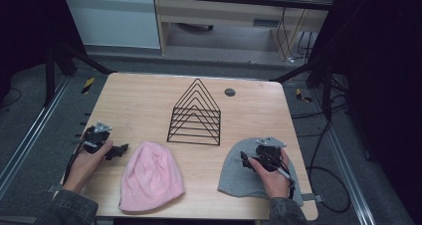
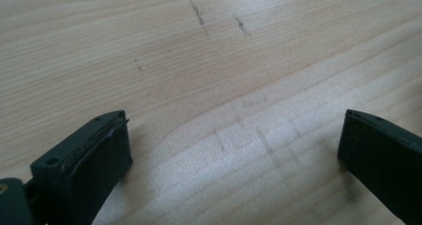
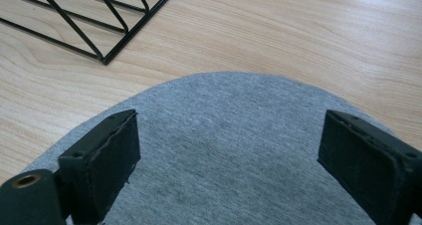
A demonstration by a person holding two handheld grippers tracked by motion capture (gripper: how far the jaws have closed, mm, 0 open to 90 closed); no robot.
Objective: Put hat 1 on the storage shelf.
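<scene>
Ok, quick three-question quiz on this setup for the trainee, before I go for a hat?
1. True or false: the right tongs are clamped shut on the grey hat.
2. Which hat lies nearer the left tongs: A, the grey hat, or B, the pink hat?
3. What stands on the table beyond both hats?

Key:
1. False. The jaws stand wide open above the fabric.
2. B. The pink hat lies just beside the left tongs, which are open over bare wood.
3. A black wire rack with triangular dividers.
</scene>
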